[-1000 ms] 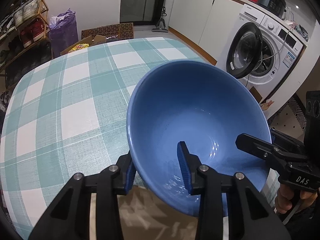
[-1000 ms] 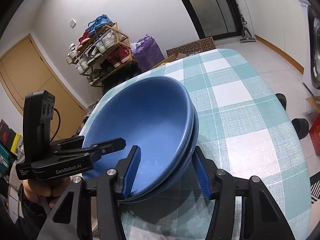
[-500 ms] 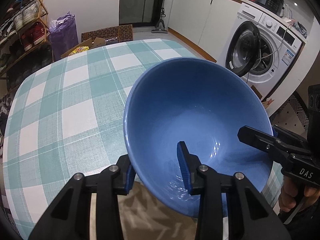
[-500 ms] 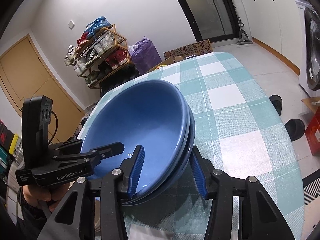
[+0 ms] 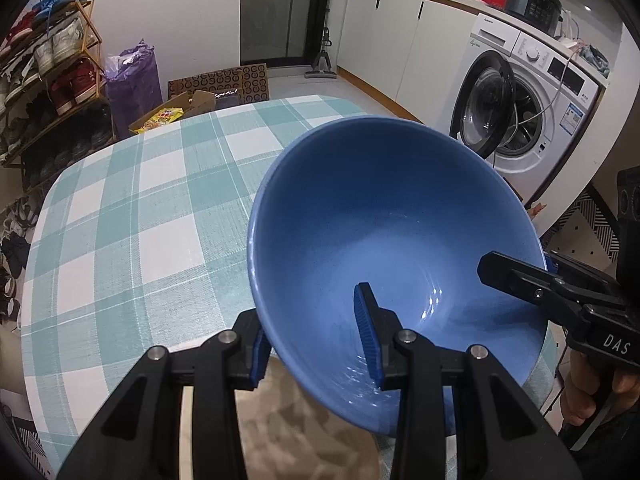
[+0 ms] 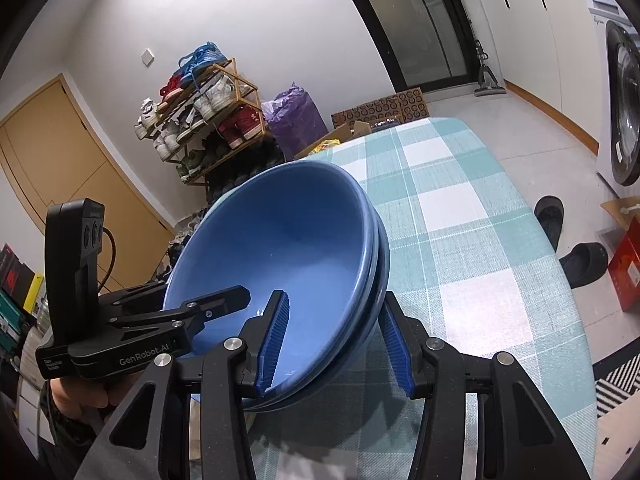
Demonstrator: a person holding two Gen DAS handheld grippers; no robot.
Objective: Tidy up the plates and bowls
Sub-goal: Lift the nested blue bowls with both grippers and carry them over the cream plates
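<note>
A stack of deep blue bowls (image 5: 380,220) hangs tilted above the near edge of the checked table (image 5: 120,220). My left gripper (image 5: 312,344) is shut on the near rim, one pad inside the top bowl, the other outside. In the right wrist view the same stack of bowls (image 6: 280,248) shows its nested rims. My right gripper (image 6: 334,344) is shut on the opposite side, one pad inside and one under the outer wall. Each view shows the other gripper's fingers on the rim: the right gripper's fingers (image 5: 516,276) and the left gripper's fingers (image 6: 216,302).
The teal and white tablecloth (image 6: 460,240) stretches away behind the bowls. A washing machine (image 5: 516,112) with its door open stands to the right. A shoe rack (image 6: 200,120), a purple bag (image 5: 130,84) and cardboard boxes lie beyond the far end. Black slippers (image 6: 560,232) lie on the floor.
Both grippers have risen with the stack of bowls, and the table now looks farther below. The grips look unchanged.
</note>
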